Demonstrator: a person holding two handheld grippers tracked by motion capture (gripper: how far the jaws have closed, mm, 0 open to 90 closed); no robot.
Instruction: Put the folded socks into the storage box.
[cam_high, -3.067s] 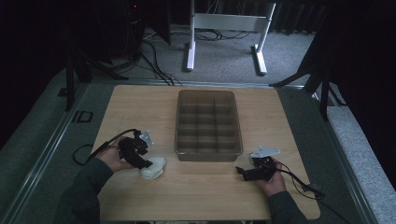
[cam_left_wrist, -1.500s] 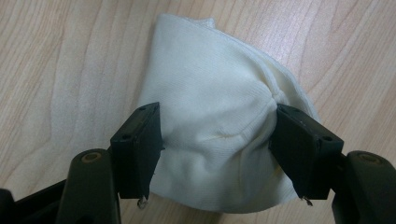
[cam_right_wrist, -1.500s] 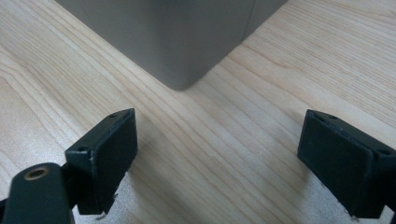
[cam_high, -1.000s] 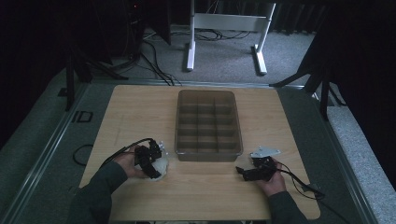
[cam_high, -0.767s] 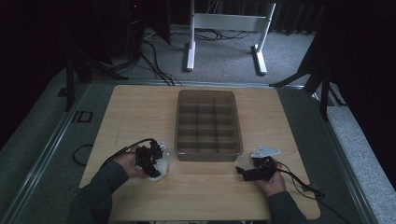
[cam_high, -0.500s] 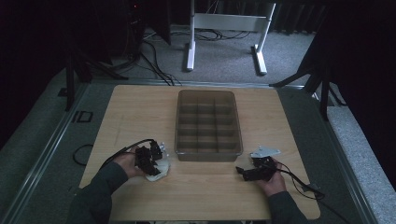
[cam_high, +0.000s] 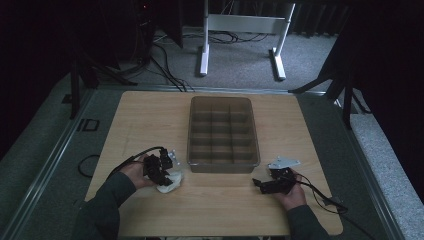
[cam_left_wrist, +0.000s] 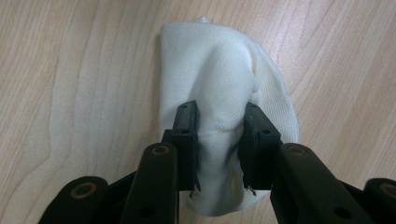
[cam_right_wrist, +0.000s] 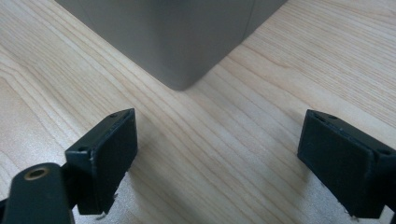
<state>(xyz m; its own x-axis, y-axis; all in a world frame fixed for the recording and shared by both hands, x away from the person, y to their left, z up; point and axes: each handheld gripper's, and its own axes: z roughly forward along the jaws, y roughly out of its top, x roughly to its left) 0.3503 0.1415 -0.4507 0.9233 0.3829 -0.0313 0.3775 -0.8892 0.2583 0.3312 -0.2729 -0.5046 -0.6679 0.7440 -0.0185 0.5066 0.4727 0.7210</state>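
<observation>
White knit cloth (cam_left_wrist: 224, 93), bunched into a soft roll that may be a sock, lies on the pale wooden counter (cam_high: 150, 120) near its front left, just off the near left corner of the grey divided tray (cam_high: 223, 131). The left gripper (cam_left_wrist: 218, 135) has just been closing on it: in the left gripper view both black pads press into the fabric from either side, and the cloth is pinched into a narrow waist between them, with its rounded end bulging past the tips. In the high view the same cloth (cam_high: 169, 182) shows as a pale lump under the left gripper (cam_high: 161, 170), resting on the wood and not touching the tray.

The right gripper (cam_right_wrist: 219, 158) sits low over the counter on the other side, with its jaws spread wide and nothing between them but bare wood grain. A rounded corner of the tray (cam_right_wrist: 187, 42) stands a little ahead of its tips. From above, the right gripper (cam_high: 272, 182) lies near the tray's near right corner, just clear of it.
</observation>
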